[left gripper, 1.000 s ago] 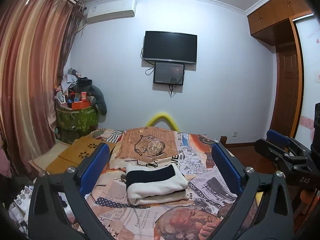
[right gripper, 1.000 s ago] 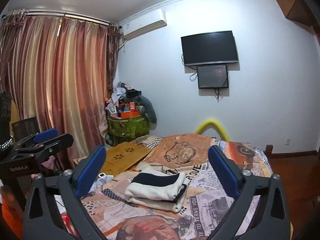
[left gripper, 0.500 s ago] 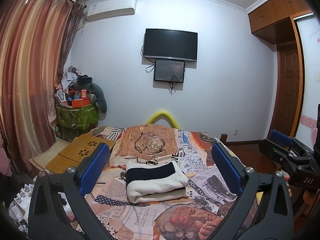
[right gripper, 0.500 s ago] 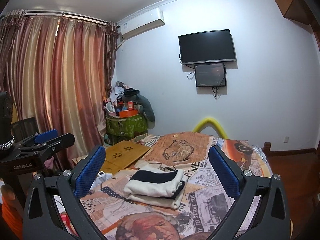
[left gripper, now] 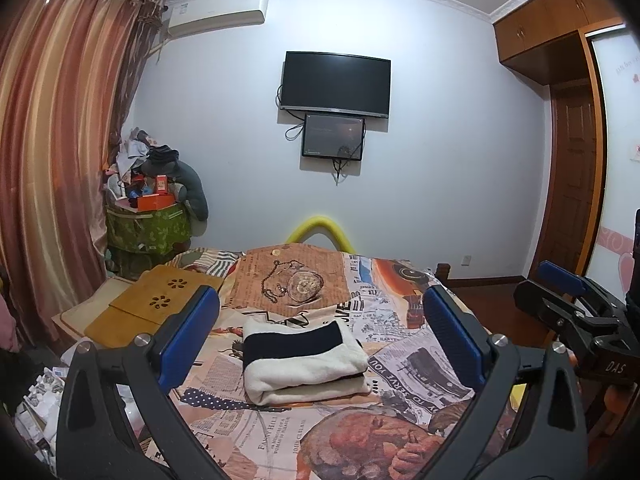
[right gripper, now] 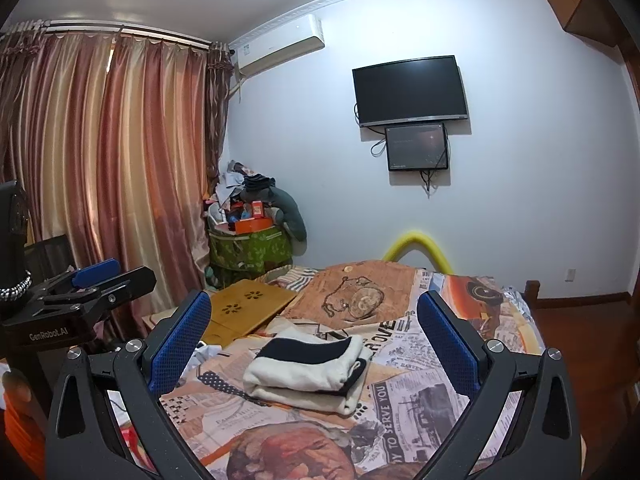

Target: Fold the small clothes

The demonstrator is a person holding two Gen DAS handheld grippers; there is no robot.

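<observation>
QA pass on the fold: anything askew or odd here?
Nothing stands out. The folded garment lies as a neat stack on the bed; both tools, left tool and right tool, are open and off it.

A home bedroom: a bed (left gripper: 400, 364) with a newspaper-print cover, striped curtains (left gripper: 52, 152), a wall-mounted television (left gripper: 335, 83), an air conditioner (left gripper: 218, 11), a wooden wardrobe (left gripper: 560, 28), and what looks like heaped laundry (left gripper: 152, 184) in the corner.

Open patterned bedspread (left gripper: 412, 364) around folded cream-and-navy garment (left gripper: 300, 360), wooden lap tray (left gripper: 156, 308) bordering left, air above unobstructed
</observation>
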